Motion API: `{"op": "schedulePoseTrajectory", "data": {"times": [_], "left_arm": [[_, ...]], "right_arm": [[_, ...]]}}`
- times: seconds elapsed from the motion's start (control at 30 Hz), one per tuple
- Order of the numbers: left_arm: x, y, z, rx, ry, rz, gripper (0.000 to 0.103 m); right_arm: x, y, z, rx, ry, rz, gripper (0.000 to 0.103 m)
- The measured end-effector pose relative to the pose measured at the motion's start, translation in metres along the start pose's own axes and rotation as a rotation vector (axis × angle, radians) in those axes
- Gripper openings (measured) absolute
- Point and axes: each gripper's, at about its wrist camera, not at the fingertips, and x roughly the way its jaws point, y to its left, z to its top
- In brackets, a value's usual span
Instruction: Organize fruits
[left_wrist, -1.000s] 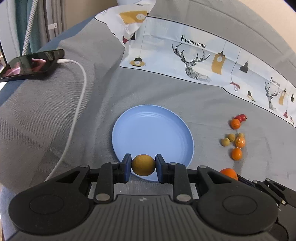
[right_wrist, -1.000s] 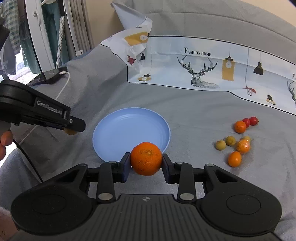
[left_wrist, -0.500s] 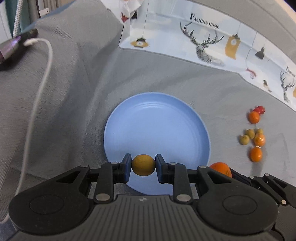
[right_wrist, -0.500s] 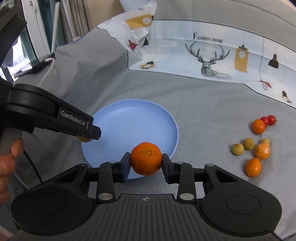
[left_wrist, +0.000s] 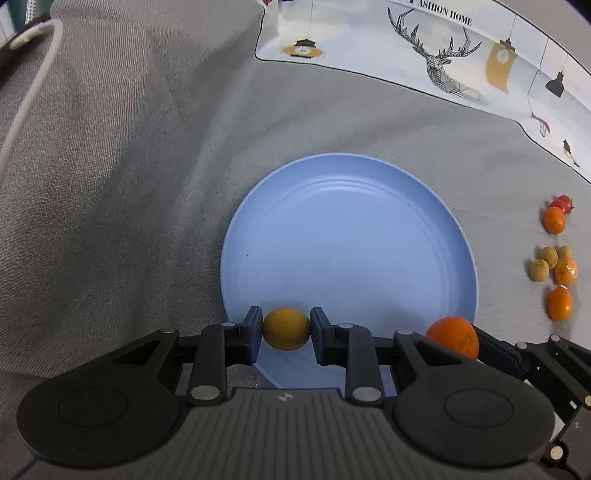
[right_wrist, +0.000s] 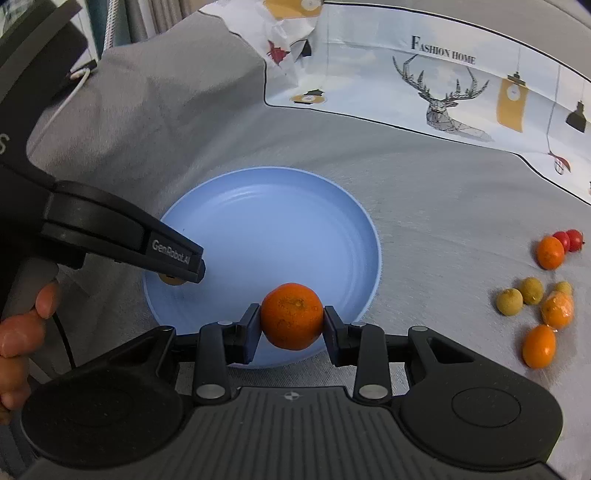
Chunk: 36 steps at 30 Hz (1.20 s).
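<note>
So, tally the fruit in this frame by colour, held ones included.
Orange: 4, one in the right gripper, three loose.
Yellow-green: 4, one in the left gripper, three loose.
Red: 2.
Total: 10.

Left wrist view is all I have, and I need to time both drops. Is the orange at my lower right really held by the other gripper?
Observer: Yes. The right wrist view shows the right gripper with both fingers pressed on the orange.
Operator: Is it over the plate?
Observer: There it sits in line with the near rim of the blue plate.
Operator: How does my gripper look from outside?
Observer: The left gripper shows side-on over the plate's left part, with the yellow fruit peeking out below its tip.
</note>
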Motion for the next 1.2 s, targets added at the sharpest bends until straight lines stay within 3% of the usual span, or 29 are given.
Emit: {"op": "schedulePoseTrajectory", "data": {"times": [0.03,0.07,0.1,0.13,0.17,0.2,0.3,0.5,0.67,0.83,1.2], "left_arm": [[-0.001,0.0,0.0,0.0,-0.001,0.0,0.04],[-0.002,0.0,0.001,0.006,-0.005,-0.006,0.057],[-0.005,-0.002,0.002,0.016,-0.02,-0.028,0.066],[-0.012,-0.003,0.002,0.029,-0.043,-0.051,0.092],[-0.017,-0.006,0.001,0.036,-0.062,-0.04,0.102],[-0.025,-0.008,-0.001,0.043,-0.092,-0.024,0.103],[-0.043,-0.014,-0.011,0.106,-0.117,-0.011,0.103],[-0.084,-0.005,-0.055,0.069,-0.123,-0.005,0.103],[-0.115,0.003,-0.084,0.053,-0.151,0.005,0.103],[-0.14,0.011,-0.096,0.023,-0.201,0.011,0.103],[-0.184,0.002,-0.12,0.035,-0.305,-0.001,0.103]], "right_arm": [[0.001,0.0,0.001,-0.006,0.004,0.007,0.038],[0.001,0.001,0.002,-0.009,0.006,0.009,0.039],[-0.001,0.001,0.003,-0.015,0.004,0.003,0.051],[-0.003,0.002,0.004,-0.028,0.0,-0.007,0.061],[-0.009,0.003,0.003,-0.049,-0.008,-0.022,0.08],[-0.015,0.003,0.003,-0.065,-0.02,-0.031,0.087],[-0.038,-0.004,-0.002,-0.111,-0.024,-0.042,0.091],[-0.091,-0.002,-0.03,-0.026,-0.002,-0.072,0.096],[-0.132,0.005,-0.048,0.009,-0.078,-0.097,0.1],[-0.159,0.01,-0.053,0.022,-0.172,-0.104,0.1],[-0.201,0.026,-0.072,-0.016,-0.287,-0.092,0.102]]}}
